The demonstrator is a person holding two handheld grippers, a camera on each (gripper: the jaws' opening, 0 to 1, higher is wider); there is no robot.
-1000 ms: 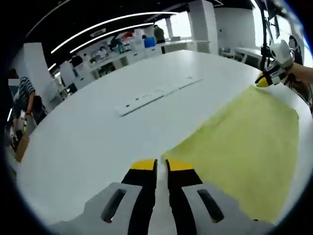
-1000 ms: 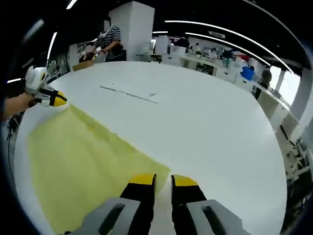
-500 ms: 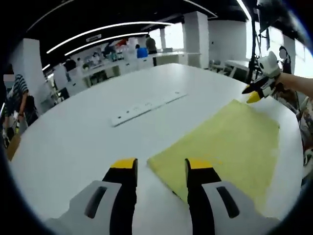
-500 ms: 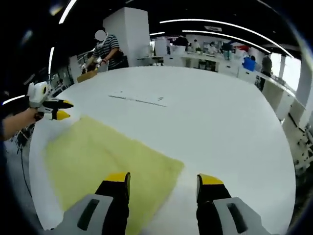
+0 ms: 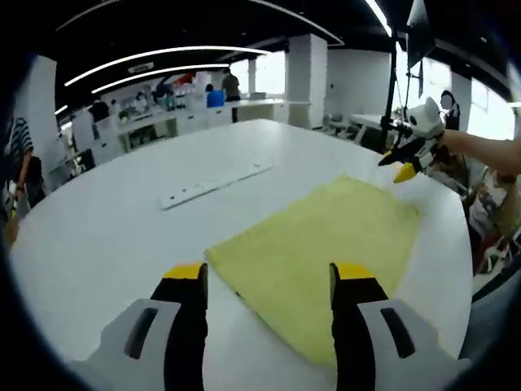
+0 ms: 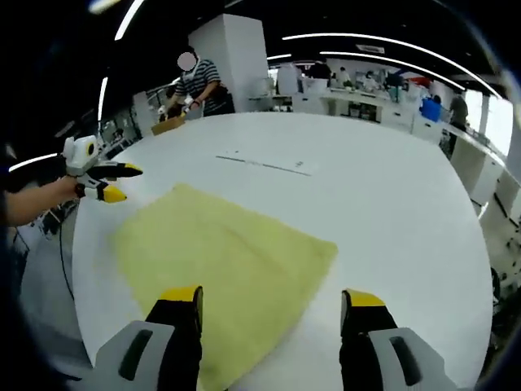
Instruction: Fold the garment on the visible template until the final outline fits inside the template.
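left yellow-tipped black two-jaw gripper (image 5: 268, 277) spread wide, holding nothing, hanging just above the near corner of the flat pale yellow rectangular cloth garment (image 5: 321, 244). same deal in the right gripper view: right yellow-tipped two-jaw gripper (image 6: 273, 301) wide apart and empty, hovering over the opposite corner of that cloth (image 6: 224, 265). each one also visible from the other's camera, out past the far corner of the cloth, jaws apart there too (right one (image 5: 400, 163), left one (image 6: 118, 181)).

cloth lying flat and folded-looking on the big white round table (image 5: 106, 236), sitting toward the edge nearest the person, one side close to that rim. thin pale strip with small marks (image 5: 213, 184) lying further in on the table, well apart from the cloth. no template outline distinguishable under or around the cloth, so can't tell whether it fits yet.

risks from here, just guessing:
- regrabbing only the top layer at a corner, peeling the fold open instead of moving the whole stack
- dragging toward the near rim and letting a side slip off the table, out of the workspace
- uneven pull between the two hands, skewing the rectangle so a corner pokes past the outline
- calling it done without confirming the fit, given the invisible outline
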